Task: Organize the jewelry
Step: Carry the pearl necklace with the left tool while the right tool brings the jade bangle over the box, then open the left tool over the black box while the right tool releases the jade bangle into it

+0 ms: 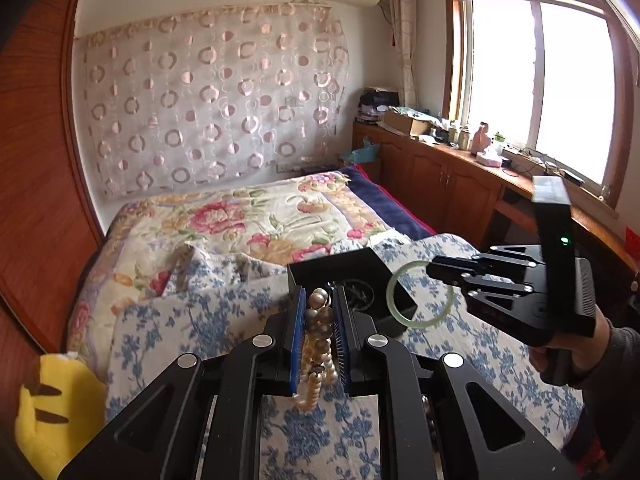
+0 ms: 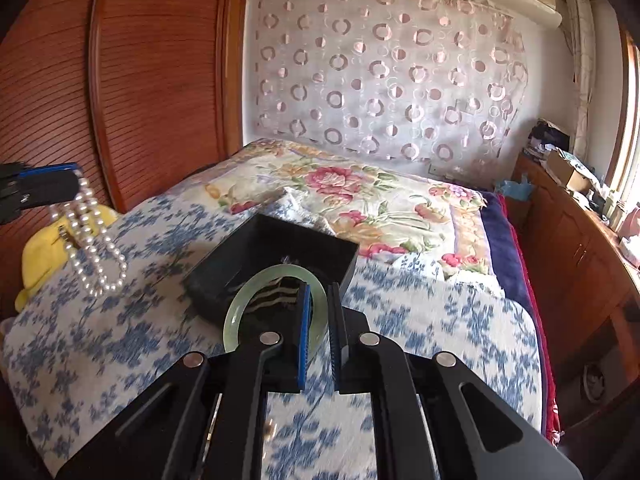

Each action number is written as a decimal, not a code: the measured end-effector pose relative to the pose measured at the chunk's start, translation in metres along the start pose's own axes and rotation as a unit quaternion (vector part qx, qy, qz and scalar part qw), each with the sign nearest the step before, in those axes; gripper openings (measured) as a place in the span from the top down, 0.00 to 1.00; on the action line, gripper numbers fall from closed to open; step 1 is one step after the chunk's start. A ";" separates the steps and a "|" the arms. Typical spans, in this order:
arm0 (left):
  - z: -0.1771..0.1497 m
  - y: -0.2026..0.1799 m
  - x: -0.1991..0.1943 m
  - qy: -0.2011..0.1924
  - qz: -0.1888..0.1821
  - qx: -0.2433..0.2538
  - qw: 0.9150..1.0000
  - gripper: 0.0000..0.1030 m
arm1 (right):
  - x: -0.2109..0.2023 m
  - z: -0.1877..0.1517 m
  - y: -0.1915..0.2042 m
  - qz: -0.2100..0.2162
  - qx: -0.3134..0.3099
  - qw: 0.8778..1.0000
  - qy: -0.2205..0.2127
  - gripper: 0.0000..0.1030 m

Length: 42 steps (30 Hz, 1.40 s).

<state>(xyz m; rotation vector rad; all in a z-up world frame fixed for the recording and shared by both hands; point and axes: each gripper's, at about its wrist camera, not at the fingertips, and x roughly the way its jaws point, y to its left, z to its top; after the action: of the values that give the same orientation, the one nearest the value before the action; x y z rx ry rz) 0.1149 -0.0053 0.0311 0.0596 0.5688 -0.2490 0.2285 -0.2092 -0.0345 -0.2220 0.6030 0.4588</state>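
My left gripper [image 1: 319, 312] is shut on a bunched pearl necklace [image 1: 318, 344], whose loops hang below the pads. In the right wrist view the same pearl necklace [image 2: 94, 240] dangles from the left gripper [image 2: 74, 184] at the far left, above the bedspread. My right gripper [image 2: 318, 320] is shut on a pale green jade bangle [image 2: 240, 312]; the ring sticks out to the left of the fingers. In the left wrist view that bangle [image 1: 394, 304] hangs from the right gripper [image 1: 434, 270]. An open black jewelry box [image 2: 236, 280] lies on the bed just beyond both grippers, also seen as the box [image 1: 344, 264].
A blue-and-white floral bedspread [image 2: 120, 340] covers the near bed, a pink-flowered quilt [image 2: 340, 188] the far part. A yellow plush toy [image 1: 52, 400] lies at the left edge. Wooden wardrobe [image 2: 140, 80] stands left, low cabinets [image 1: 440, 176] under the window right.
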 end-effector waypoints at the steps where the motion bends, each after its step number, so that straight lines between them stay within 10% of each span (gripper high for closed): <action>1: 0.003 0.000 0.001 -0.001 0.001 0.001 1.000 0.88 | 0.003 0.002 0.000 0.000 0.002 1.000 0.000 0.90; 19: 0.038 -0.011 0.038 0.009 0.012 0.015 1.000 0.88 | 0.072 0.004 0.018 -0.011 -0.026 0.999 0.046 0.89; 42: 0.044 -0.029 0.092 0.028 0.006 0.019 0.999 0.88 | 0.015 -0.037 -0.013 0.003 -0.002 1.000 0.025 0.88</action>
<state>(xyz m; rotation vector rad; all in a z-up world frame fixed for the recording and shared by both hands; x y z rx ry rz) 0.2057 -0.0589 0.0183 0.1068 0.6190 -0.2462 0.2271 -0.2282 -0.0724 -0.2364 0.6512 0.4615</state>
